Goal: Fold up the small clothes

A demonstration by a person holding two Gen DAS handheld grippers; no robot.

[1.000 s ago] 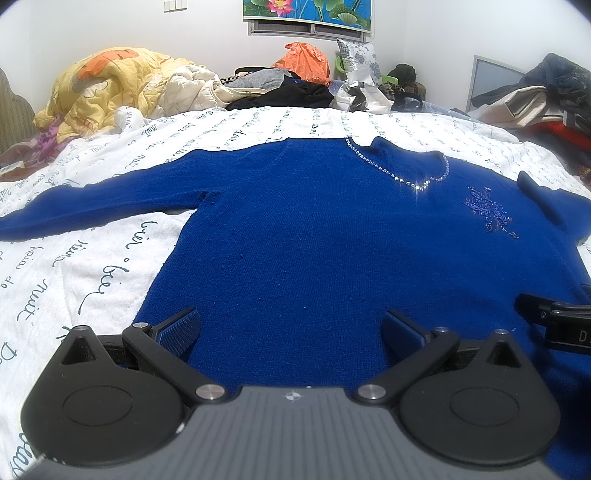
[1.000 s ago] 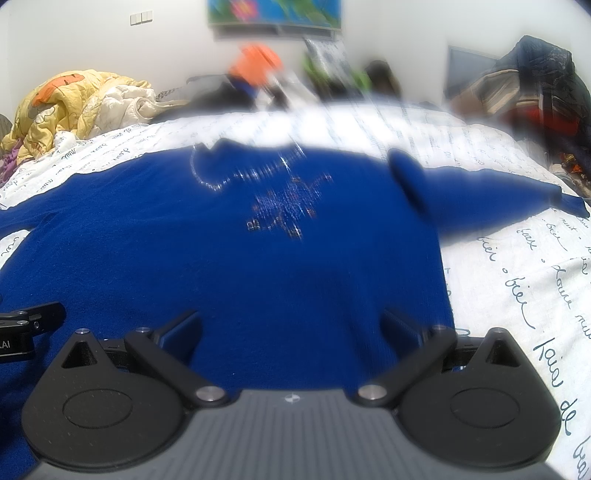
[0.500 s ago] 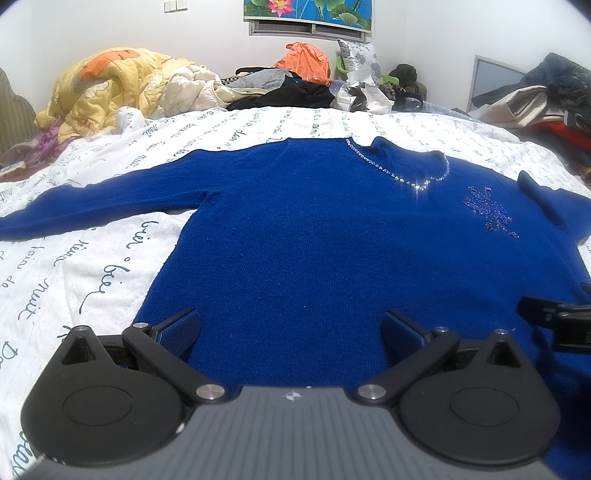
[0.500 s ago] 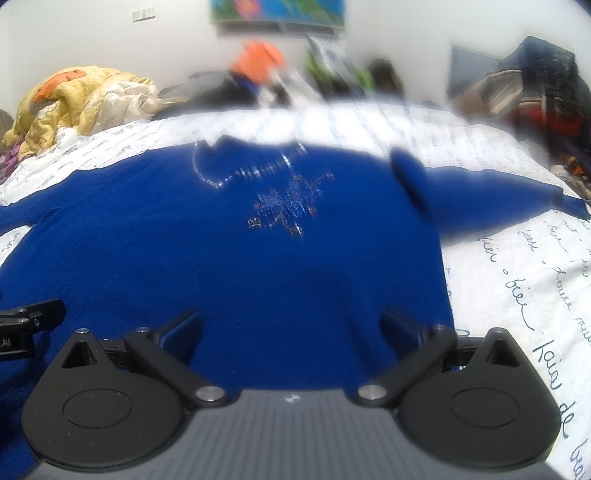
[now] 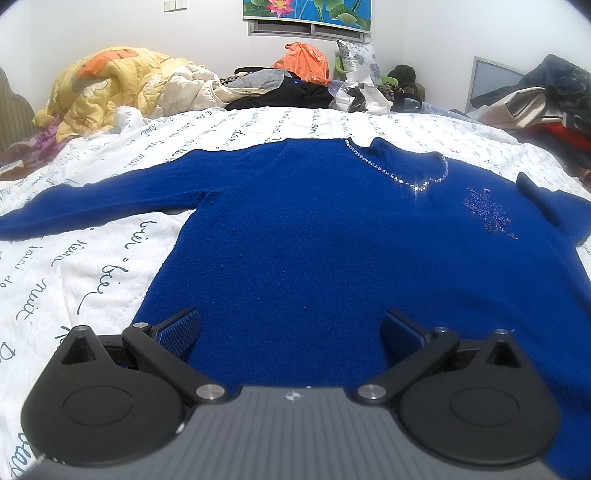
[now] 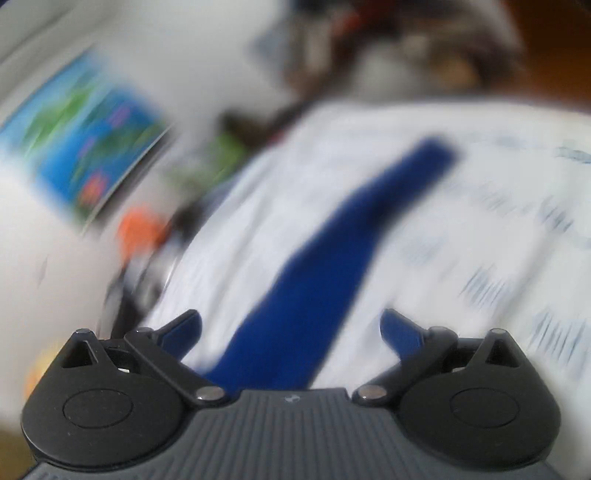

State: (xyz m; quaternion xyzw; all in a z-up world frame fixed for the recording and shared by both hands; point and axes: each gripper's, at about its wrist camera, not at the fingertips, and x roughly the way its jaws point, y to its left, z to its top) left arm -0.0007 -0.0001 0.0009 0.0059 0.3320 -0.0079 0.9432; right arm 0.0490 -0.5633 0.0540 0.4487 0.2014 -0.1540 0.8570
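Observation:
A blue sweater with a rhinestone neckline and a beaded motif lies flat, front up, on a white bedspread; its left sleeve stretches out to the left. My left gripper is open and empty, just above the sweater's lower hem. The right wrist view is heavily blurred: the sweater's right sleeve runs away from my right gripper, which is open and empty with the sleeve's near part between its fingers.
A yellow quilt, an orange bag and dark clothes are piled at the bed's far side. More clothes are heaped at the right. A lotus picture hangs on the wall.
The right gripper has swung fast to the right, from facing the sweater's body to facing its right sleeve, and has left the left wrist view. The left gripper has not moved.

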